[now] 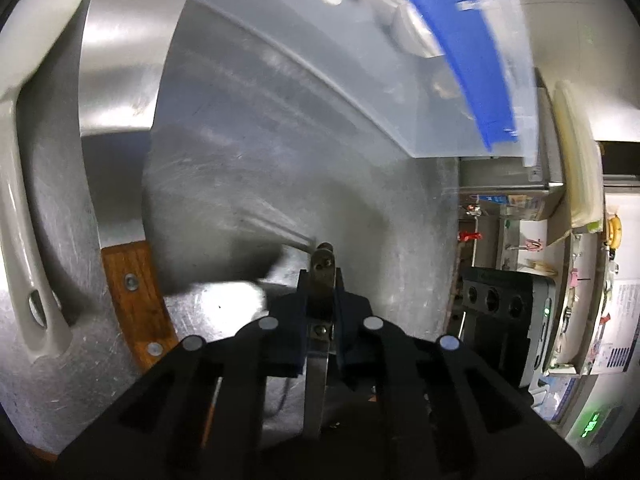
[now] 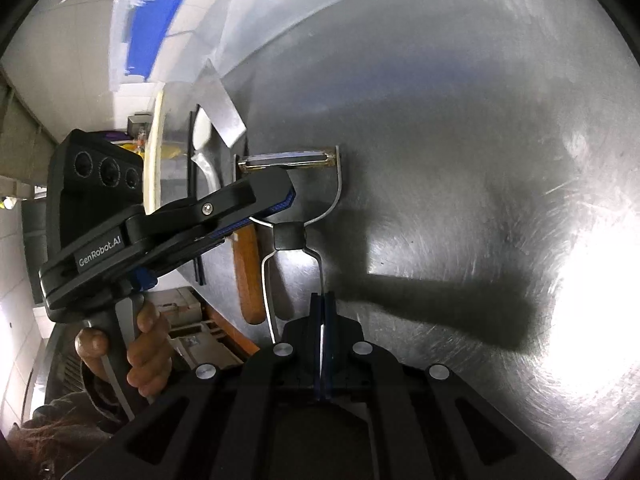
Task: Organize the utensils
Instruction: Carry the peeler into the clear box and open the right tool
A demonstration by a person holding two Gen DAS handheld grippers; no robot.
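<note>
A metal Y-shaped peeler (image 2: 297,197) is held by both grippers above a steel table (image 2: 460,160). My right gripper (image 2: 323,300) is shut on the wire handle of the peeler. My left gripper (image 1: 321,276) is shut on the peeler's head end (image 1: 323,258); it shows in the right wrist view (image 2: 276,196) clamped near the blade. A cleaver with a wooden handle (image 1: 138,292) lies on the table at left. A white plastic spoon (image 1: 24,168) lies beside it.
A clear plastic box (image 1: 360,72) with a blue band (image 1: 472,48) stands at the back of the table. The table's edge (image 1: 458,240) runs on the right of the left wrist view, with shelves and clutter beyond. A bright glare lies on the table's right side (image 2: 592,280).
</note>
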